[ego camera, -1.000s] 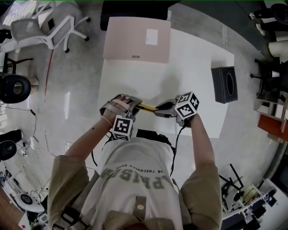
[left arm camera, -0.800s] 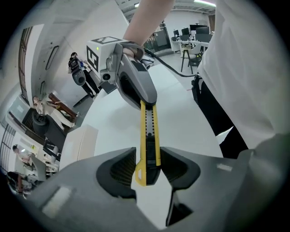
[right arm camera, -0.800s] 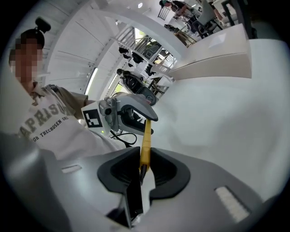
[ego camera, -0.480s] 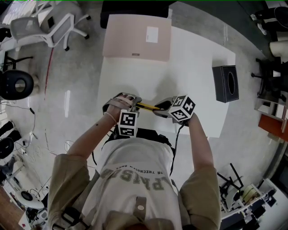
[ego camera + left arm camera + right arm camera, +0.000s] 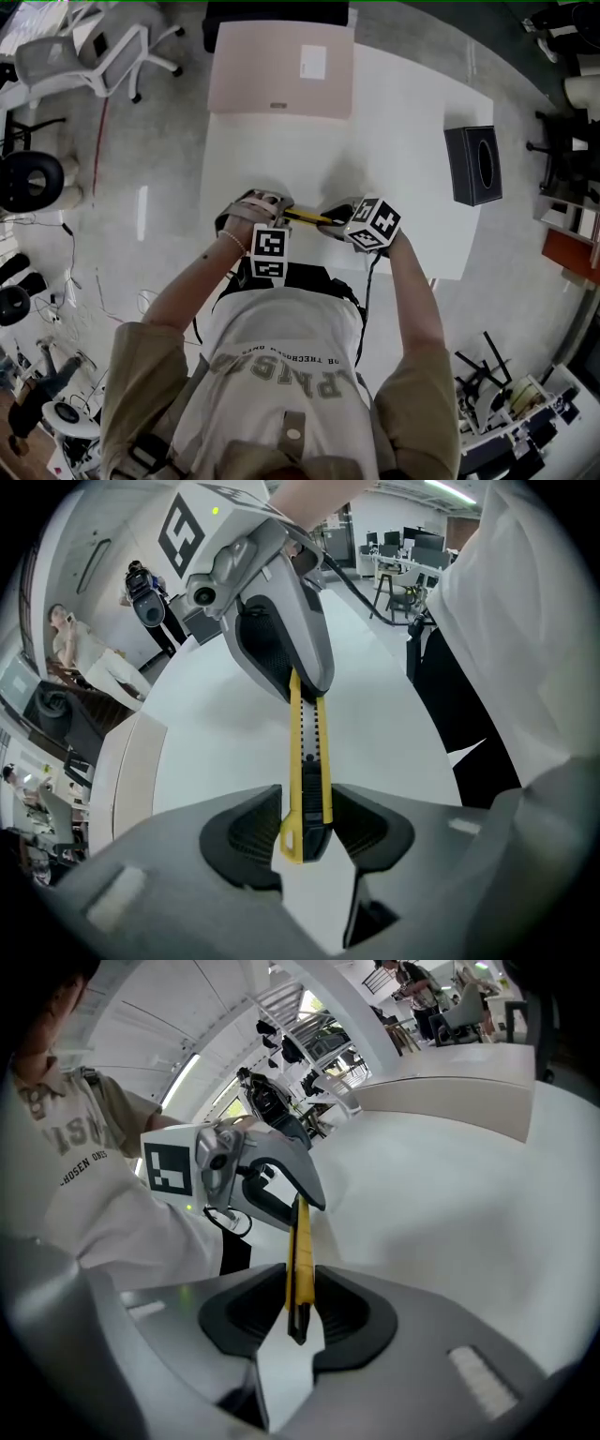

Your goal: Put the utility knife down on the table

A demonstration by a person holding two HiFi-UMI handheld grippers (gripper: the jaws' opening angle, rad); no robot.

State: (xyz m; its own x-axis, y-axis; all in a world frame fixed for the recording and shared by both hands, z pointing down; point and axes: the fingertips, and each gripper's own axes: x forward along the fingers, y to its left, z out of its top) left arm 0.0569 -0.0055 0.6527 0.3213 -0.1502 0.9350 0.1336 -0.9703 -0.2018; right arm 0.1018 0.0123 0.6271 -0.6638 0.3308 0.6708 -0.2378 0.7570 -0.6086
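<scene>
A yellow utility knife [image 5: 305, 217] hangs just above the near part of the white table [image 5: 403, 112], spanning the gap between my two grippers. My left gripper [image 5: 284, 212] is shut on its handle end, and both pads press the knife's flat sides [image 5: 307, 761]. My right gripper [image 5: 330, 223] surrounds the other end. Its jaws have just been opening, and the knife [image 5: 300, 1241] stands edge-on between the pads with thin gaps. In the left gripper view the right gripper [image 5: 291, 667] is straight ahead. In the right gripper view the left gripper [image 5: 300, 1194] faces me.
A flat pink box [image 5: 281, 70] lies at the table's far edge. A black tissue box [image 5: 473, 164] stands at the right end. White office chairs [image 5: 84, 47] are on the floor to the far left. The person's torso is close to the near edge.
Both grippers have sunk a little toward the table with the knife still between them. The right gripper's marker cube has rolled and shifted slightly left.
</scene>
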